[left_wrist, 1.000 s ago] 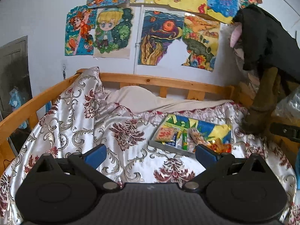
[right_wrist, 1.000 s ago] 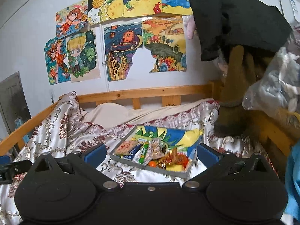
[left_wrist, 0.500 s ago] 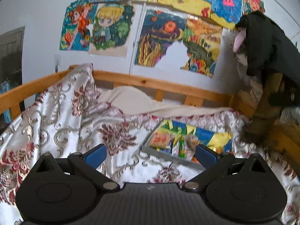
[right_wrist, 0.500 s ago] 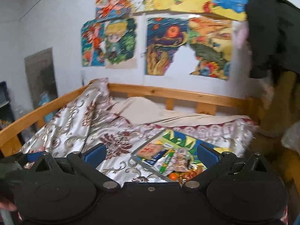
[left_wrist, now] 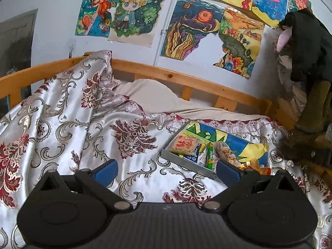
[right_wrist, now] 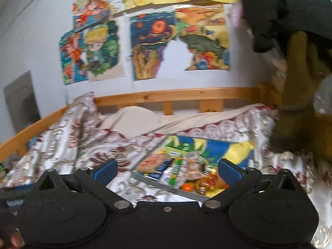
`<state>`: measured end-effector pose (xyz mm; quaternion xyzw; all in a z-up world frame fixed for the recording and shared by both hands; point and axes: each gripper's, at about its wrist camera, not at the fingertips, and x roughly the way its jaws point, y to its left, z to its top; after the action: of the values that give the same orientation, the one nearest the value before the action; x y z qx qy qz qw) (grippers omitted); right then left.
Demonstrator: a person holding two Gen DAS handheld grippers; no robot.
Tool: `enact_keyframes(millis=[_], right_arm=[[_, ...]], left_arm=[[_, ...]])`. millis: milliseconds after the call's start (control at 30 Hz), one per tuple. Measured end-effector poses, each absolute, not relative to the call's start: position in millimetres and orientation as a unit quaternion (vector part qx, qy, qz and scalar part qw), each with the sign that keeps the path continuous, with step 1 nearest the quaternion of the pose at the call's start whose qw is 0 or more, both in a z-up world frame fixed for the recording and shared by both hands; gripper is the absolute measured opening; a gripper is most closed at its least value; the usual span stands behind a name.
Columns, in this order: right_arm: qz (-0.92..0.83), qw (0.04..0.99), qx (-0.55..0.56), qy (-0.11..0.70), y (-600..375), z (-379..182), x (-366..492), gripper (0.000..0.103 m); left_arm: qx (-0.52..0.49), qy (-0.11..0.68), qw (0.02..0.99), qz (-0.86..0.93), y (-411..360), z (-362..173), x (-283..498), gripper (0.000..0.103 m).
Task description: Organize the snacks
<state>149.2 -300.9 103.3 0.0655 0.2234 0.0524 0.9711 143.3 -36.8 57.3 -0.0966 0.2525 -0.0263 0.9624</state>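
A flat grey-rimmed tray (left_wrist: pixel 176 159) with a colourful blue and yellow bottom lies on the patterned bedspread; it also shows in the right wrist view (right_wrist: pixel 153 183). Several snack packets lie in it: a pink cracker pack (left_wrist: pixel 183 144), a green stick pack (left_wrist: pixel 210 155), a nut pack (left_wrist: pixel 227 152) and an orange sweet (right_wrist: pixel 186 186). My left gripper (left_wrist: pixel 166 171) is open and empty, above the bedspread, left of the tray. My right gripper (right_wrist: pixel 167 169) is open and empty, in front of the tray.
A wooden bed rail (left_wrist: pixel 186 79) runs along the back and left. A beige pillow (left_wrist: pixel 153 95) lies by the rail. Dark clothes (left_wrist: pixel 307 47) hang at the right over a brown stuffed shape (right_wrist: pixel 294 95). Drawings (left_wrist: pixel 132 12) cover the wall.
Both grippers have shifted view: the left swung slightly and came nearer the tray; the right swung left then back, and its view is now blurred with motion. Both stay open.
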Motion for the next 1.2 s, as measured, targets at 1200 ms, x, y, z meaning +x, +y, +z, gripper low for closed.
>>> enact_keyframes(millis=[1200], right_arm=[[0.035,0.948,0.07,0.31,-318.2,-0.6,129.3,0.102]], left_arm=[[0.017,0.328,0.944,-0.014,-75.3,4.2,142.8,0.103]])
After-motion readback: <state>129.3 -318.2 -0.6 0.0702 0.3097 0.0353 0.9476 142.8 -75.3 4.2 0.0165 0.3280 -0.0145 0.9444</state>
